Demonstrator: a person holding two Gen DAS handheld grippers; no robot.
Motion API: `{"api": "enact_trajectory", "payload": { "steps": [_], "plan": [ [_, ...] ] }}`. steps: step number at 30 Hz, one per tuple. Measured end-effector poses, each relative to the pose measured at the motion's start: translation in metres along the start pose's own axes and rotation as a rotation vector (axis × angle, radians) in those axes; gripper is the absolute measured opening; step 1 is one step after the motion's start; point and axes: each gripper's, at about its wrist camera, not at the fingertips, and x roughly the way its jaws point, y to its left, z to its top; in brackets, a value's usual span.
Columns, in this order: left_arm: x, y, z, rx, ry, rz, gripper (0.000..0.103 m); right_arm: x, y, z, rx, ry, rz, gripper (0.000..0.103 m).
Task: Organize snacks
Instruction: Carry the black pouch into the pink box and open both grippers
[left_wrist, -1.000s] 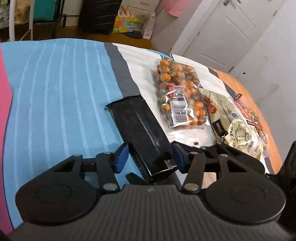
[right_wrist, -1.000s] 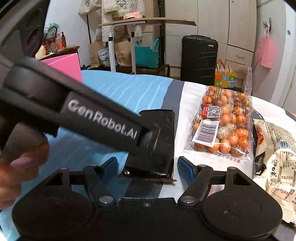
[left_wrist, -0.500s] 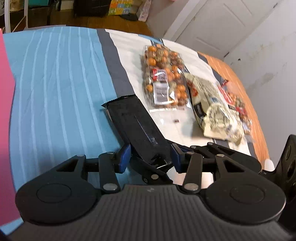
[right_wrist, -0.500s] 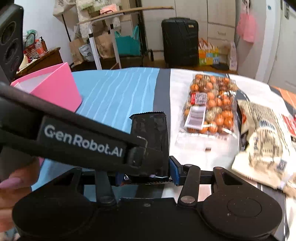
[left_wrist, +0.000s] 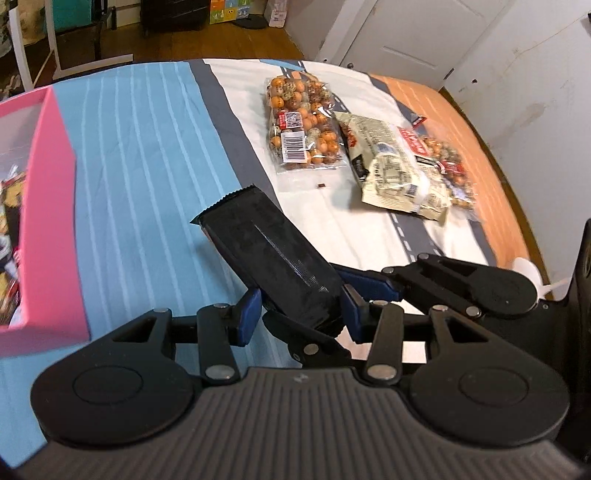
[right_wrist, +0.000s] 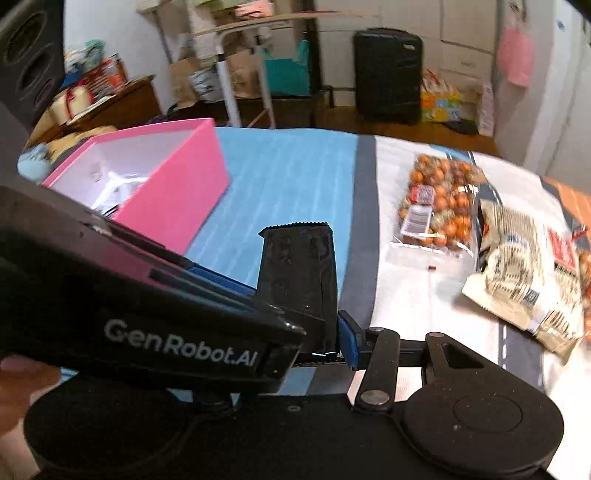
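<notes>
- Both grippers have closed on the black snack packet (left_wrist: 273, 262) since a second ago and lifted it off the striped cloth (left_wrist: 147, 147).
- Left gripper (left_wrist: 300, 310) and right gripper (right_wrist: 328, 332) each pinch its near end.
- Step in hand, I judge: carrying it.
- Next: swing toward the pink box (left_wrist: 48, 206) at ten o'clock, then release.
- Orange-ball bag (left_wrist: 301, 125) and beige bag (left_wrist: 391, 162) wait at one o'clock.

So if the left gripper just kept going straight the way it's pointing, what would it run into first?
The left gripper is already shut on the black snack packet, which sticks out ahead. Beyond it lies only the striped cloth, sloping away. The pink box sits to the left of that line, though depth is uncertain.
</notes>
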Motion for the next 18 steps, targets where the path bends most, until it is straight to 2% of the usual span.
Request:
{"api": "enact_trajectory", "payload": {
  "steps": [4,11,18],
  "plan": [
    [-0.03,-0.001,-0.008,-0.022,-0.025,-0.011,0.045,-0.022,0.016,0.007,-0.071,-0.012,0.006,0.053],
    [-0.081,-0.004,-0.019,-0.055,-0.139,0.018,0.045,-0.051,0.046,0.024,-0.213,-0.075,-0.007,0.053],
    [-0.124,0.019,-0.02,-0.106,-0.263,0.079,0.046,-0.051,0.074,0.054,-0.337,-0.162,0.046,0.053]
  ]
}}
